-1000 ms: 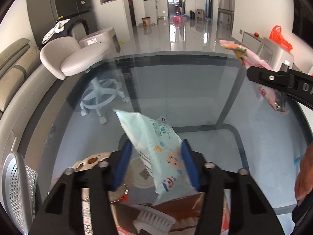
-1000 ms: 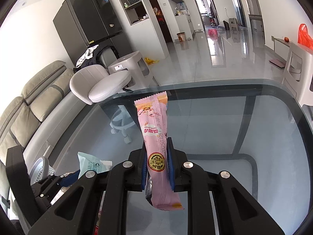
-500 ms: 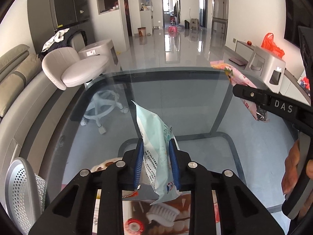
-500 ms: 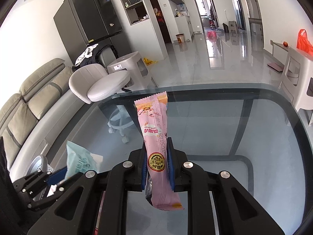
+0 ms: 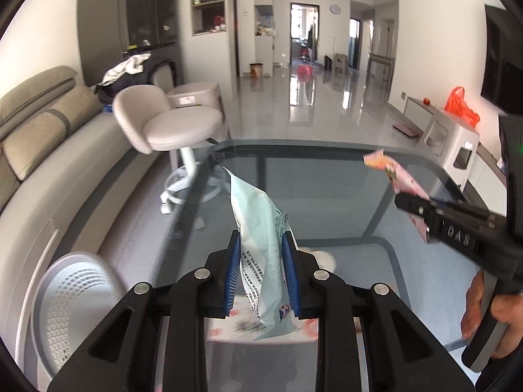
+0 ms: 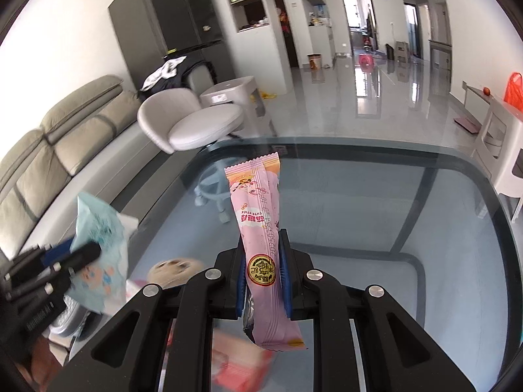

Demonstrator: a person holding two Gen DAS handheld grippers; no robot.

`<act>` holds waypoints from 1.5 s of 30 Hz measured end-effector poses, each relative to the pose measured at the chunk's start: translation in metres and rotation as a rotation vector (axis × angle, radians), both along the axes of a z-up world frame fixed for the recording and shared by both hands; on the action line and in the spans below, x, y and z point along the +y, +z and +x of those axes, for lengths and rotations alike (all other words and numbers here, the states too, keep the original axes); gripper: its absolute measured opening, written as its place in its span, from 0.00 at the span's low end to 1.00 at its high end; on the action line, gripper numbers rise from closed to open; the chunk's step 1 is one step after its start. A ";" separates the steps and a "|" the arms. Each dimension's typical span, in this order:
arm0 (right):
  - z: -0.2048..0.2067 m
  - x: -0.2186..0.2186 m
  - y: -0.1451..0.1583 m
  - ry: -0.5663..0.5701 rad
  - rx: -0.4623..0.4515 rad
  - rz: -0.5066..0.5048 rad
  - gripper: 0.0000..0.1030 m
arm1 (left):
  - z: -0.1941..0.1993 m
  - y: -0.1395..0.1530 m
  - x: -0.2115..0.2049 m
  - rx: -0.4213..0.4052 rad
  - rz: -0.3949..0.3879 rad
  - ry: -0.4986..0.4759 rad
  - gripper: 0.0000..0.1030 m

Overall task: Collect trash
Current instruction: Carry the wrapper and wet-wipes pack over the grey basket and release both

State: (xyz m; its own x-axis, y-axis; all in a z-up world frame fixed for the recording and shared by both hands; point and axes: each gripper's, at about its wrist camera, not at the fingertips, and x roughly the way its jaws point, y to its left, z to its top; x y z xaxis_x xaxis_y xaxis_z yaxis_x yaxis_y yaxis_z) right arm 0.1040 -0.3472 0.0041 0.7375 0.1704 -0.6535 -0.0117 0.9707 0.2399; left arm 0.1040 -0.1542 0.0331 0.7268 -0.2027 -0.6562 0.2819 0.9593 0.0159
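We have 2 pieces of trash in hand and neither is binned yet. Our left gripper (image 5: 261, 269) is closed on a pale blue wet-wipe packet (image 5: 261, 241), the blue pads pressing its sides, and the packet stands up out of the jaws above the glass table (image 5: 327, 176). Our right gripper (image 6: 263, 277) is clamped on a pink snack wrapper (image 6: 261, 238), held about its lower half with the printed top pointing away from us and the torn bottom end hanging below the pads.

Both items are lifted clear of the glass. A silver perforated bin (image 5: 70, 297) sits low at the left, beside the table edge and in front of the sofa (image 5: 39, 121); we judge that to be where the trash goes, and the left gripper is the nearer of the 2 to it.

More remains on the table close under the grippers: a round lid or cup top (image 6: 175, 269) and some pink-red packaging (image 6: 242, 362), blurred so we cannot say exactly what it is. So we take the job to be roughly midway: 2 pieces picked, 0 dropped as far as we can see, at least 2 more to gather.
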 end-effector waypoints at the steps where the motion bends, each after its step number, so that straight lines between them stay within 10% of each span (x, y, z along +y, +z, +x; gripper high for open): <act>1: -0.002 0.009 0.002 0.009 0.002 0.007 0.16 | -0.004 0.002 0.011 -0.003 0.001 0.010 0.24; 22: -0.016 0.257 0.015 0.286 -0.011 0.138 0.16 | -0.040 -0.013 0.217 -0.004 0.035 0.255 0.24; 45: -0.001 0.337 -0.021 0.448 0.098 0.097 0.18 | -0.037 -0.037 0.299 0.077 -0.042 0.359 0.25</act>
